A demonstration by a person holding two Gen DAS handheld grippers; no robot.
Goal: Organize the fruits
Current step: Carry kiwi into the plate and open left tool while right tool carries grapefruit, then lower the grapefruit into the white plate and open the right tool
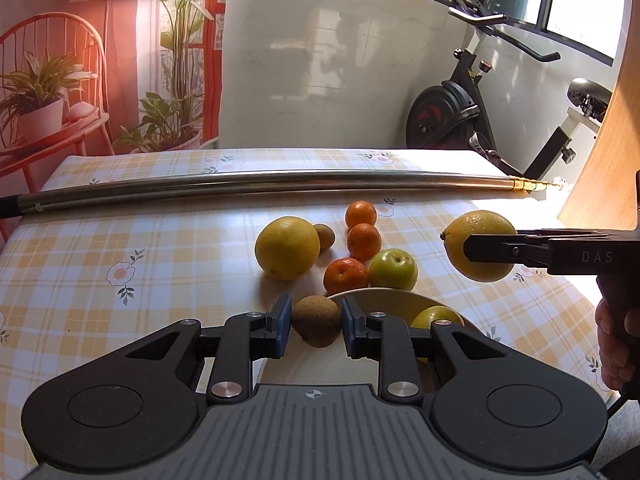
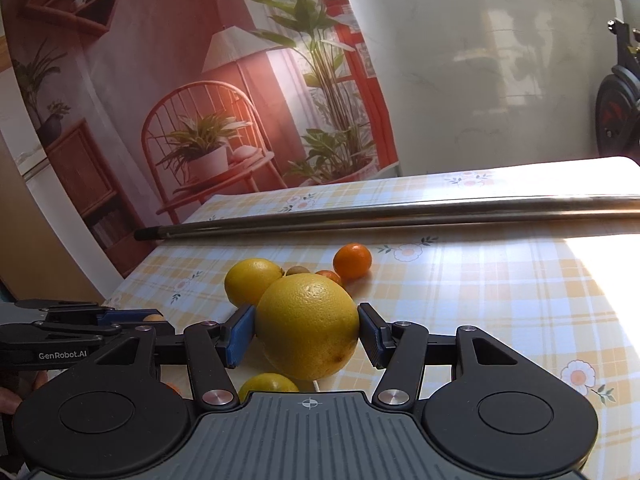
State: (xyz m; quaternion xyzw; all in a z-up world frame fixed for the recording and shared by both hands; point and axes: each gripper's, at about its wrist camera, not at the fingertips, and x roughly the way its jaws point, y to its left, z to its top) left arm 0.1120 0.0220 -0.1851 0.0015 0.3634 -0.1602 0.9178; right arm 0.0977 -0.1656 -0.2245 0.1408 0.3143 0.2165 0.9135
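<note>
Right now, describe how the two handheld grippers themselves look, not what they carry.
Both are matte black: two rounded lobes, silver pivot screws, linkage arms and blue finger pads, behind a grey ribbed plate with a crosshair mark. Seen side-on, the right gripper shows the letters DAS, and the left gripper reads GenRobot.AI. No sleeve or cable is clearly visible.

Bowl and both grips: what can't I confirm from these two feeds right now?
- Bowl contents: the left wrist view shows one yellow fruit; the left gripper covers the rest.
- Kiwi: pad contact unclear.
- Right wrist view: the held orange hides the fruits behind it.
- Metal pole: left end cut off.
</note>
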